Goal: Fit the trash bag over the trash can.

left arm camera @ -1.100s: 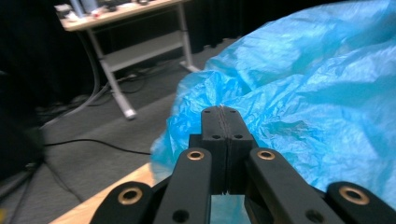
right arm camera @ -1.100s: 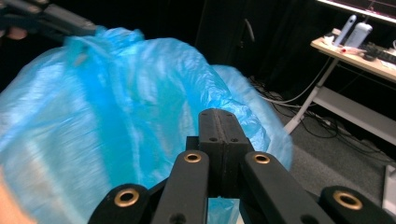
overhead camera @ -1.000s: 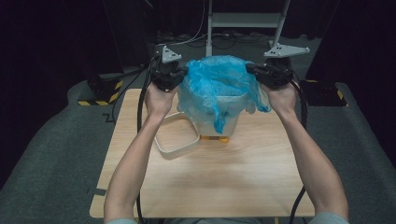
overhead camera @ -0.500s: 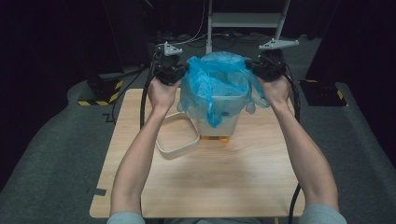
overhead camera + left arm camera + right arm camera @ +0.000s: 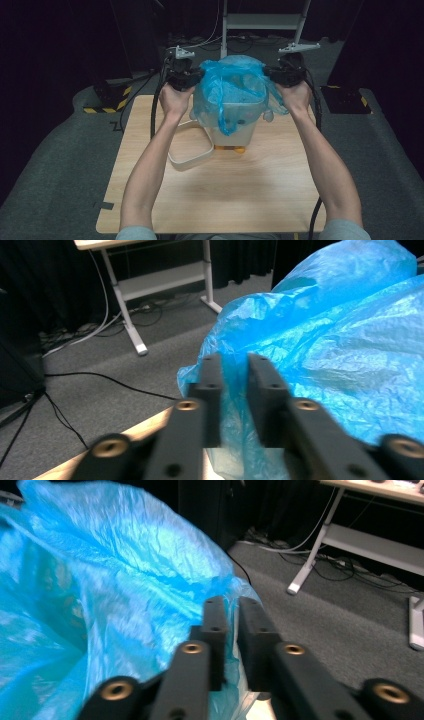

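A: What is the person doing with the thin, crinkled blue plastic bag (image 5: 227, 90)?

B: It is sitting draped over the rim of the small white plastic bin (image 5: 235, 127) at the far middle of the light wooden tabletop (image 5: 240, 195). The left tool (image 5: 192, 79) is working at one side of the bag's mouth and the right tool (image 5: 272, 75) at the opposite side, probably so the film is stretching evenly around the rim.

A: Are the tools gripping it?

B: Not firmly, I judge. Both have just been opening. In the left gripper view, the left tool (image 5: 235, 372) is showing a narrow gap between its jaws, with blue film lying in it but no pads pressing. In the right gripper view, the right tool (image 5: 232, 615) is looking the same: jaws slightly parted, a fold of the bag between them.

A: So they are letting go?

B: That is my reading; the bag seems to be seated, so the edge is being released on both sides at once to keep it from pulling askew.

A: And the white rounded-square ring (image 5: 192, 147)?

B: It is lying flat on the tabletop just beside the bin, on the left arm's side. It may be the bin's clamping ring, waiting within reach.
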